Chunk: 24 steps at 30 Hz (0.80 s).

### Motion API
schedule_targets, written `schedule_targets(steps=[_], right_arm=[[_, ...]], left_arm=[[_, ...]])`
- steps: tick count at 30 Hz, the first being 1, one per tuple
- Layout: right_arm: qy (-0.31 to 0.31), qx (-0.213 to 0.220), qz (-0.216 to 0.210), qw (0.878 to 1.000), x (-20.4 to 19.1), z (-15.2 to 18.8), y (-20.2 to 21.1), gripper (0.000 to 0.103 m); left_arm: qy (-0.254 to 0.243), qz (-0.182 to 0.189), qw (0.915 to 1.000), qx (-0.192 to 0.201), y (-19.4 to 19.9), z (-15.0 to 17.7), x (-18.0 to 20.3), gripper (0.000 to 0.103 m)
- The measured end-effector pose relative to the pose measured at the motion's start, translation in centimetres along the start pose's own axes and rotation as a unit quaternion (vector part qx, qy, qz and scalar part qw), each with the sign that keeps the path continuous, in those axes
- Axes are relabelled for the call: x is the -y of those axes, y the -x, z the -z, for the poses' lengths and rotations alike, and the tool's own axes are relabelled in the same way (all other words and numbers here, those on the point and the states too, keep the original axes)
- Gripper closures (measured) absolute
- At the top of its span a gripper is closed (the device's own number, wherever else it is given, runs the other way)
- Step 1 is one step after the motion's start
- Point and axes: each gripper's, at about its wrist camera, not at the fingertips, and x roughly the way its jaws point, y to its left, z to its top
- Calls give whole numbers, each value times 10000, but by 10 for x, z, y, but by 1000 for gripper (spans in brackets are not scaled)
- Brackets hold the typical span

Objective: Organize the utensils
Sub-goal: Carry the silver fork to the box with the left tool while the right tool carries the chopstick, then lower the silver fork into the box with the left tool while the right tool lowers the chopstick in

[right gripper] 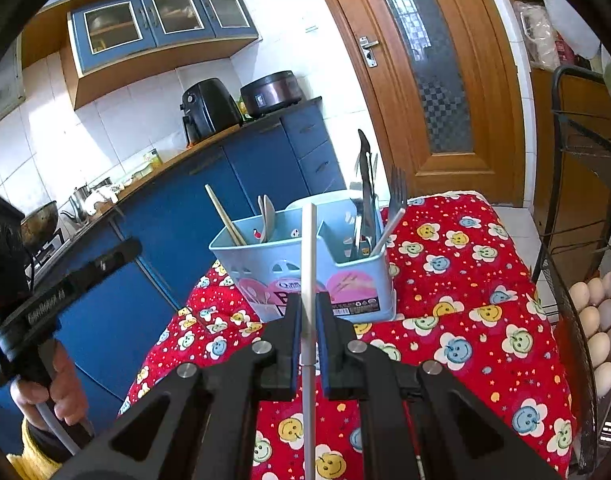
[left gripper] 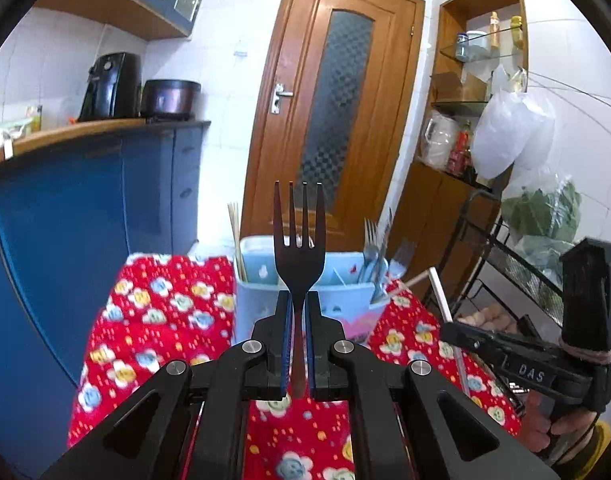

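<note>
The left gripper [left gripper: 299, 300] pinches a dark plastic fork [left gripper: 298, 248]; the right gripper [right gripper: 308, 308] pinches a white chopstick [right gripper: 308, 256]. Both likely need lowering next into the pale-blue plastic caddy [right gripper: 305, 276] at the surface's far edge.

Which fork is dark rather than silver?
The dark fork clamped upright in the left gripper; the other forks are silver metal and stand in the pale blue caddy.

Utensil caddy [right gripper: 305, 264] sits on counter [right gripper: 465, 280], far side; chopsticks [right gripper: 224, 214] in left compartment, forks [right gripper: 391, 210] in right. Egg rack [right gripper: 593, 320] right of counter.
</note>
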Motion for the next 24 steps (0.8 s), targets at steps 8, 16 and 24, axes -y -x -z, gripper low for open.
schedule_targets(steps=[8, 16, 24], right_arm=[[11, 18, -24, 10000, 4, -5, -7, 94], [15, 149, -41, 9999, 12, -14, -14, 94], [-72, 360, -60, 9993, 21, -27, -20, 94]], left_arm=[[-117, -193, 9993, 310, -6, -43, -1, 97], [-214, -391, 9980, 456, -29, -73, 1, 97], [-247, -493, 9982, 254, -60, -67, -1, 97]])
